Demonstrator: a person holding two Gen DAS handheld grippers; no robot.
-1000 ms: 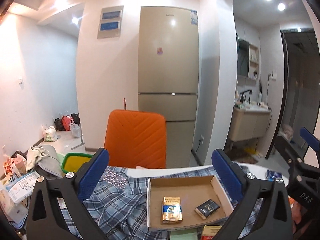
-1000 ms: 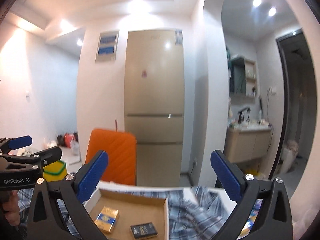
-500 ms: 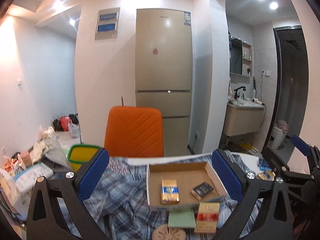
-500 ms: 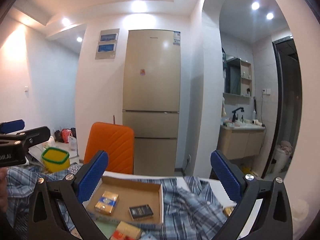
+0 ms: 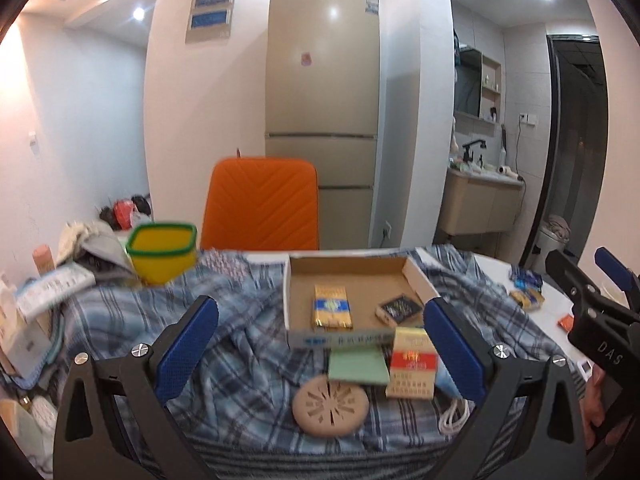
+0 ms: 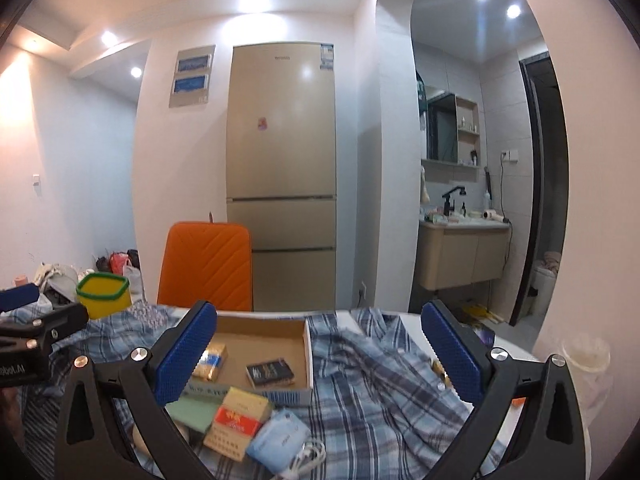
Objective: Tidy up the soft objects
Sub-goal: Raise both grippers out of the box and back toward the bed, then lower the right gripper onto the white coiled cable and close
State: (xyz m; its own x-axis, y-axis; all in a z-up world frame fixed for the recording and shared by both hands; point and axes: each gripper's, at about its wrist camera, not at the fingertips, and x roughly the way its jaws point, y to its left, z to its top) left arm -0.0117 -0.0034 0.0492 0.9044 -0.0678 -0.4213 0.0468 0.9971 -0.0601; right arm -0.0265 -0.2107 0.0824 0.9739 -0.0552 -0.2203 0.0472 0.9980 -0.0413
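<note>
**Q:** Both cameras have pulled back and tipped down since a second ago, yes?

**R:** Yes; more clutter shows now. The left hand-held gripper [image 5: 320, 344] and right hand-held gripper [image 6: 318, 354] both hang released, grasping nothing, above the plaid shirt [image 5: 224, 344] spread over the bench.

**Q:** Risk?

**R:** I'd judge that tugging the shirt drags everything on it: the box [image 5: 348, 276], red pack [image 5: 412, 364], green pad [image 5: 358, 368], round disc [image 5: 330, 404]. The mask [image 6: 278, 442] sits just beside the pack.

**Q:** Obstacles?

**R:** The yellow tub [image 5: 162, 252] sits at the shirt's far-left edge; an orange chair [image 5: 262, 204] stands behind.
</note>
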